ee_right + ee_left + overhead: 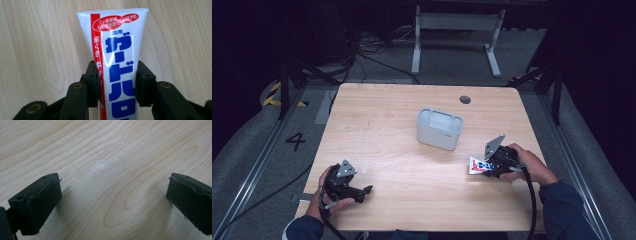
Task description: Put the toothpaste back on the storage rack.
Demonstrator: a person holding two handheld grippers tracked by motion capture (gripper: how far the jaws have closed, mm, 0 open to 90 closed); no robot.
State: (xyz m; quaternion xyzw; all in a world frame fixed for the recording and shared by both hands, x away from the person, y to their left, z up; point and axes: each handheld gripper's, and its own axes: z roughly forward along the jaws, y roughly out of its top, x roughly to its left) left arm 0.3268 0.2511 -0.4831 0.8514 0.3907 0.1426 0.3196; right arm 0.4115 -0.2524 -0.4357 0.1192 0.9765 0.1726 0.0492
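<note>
Toothpaste tube clamped in the right gripper, near the tabletop's right edge.

One toothpaste tube [117, 62] — white, with a red stripe down one side, red ovals near its flat crimped end and big blue lettering — lies on the tabletop [387, 125], the right gripper [117, 83] pressing both its sides. The left gripper [364, 190], near the front-left corner, stands wide apart over bare wood. One grey lidded box [439, 129] sits mid-table — two grippers in all.
</note>
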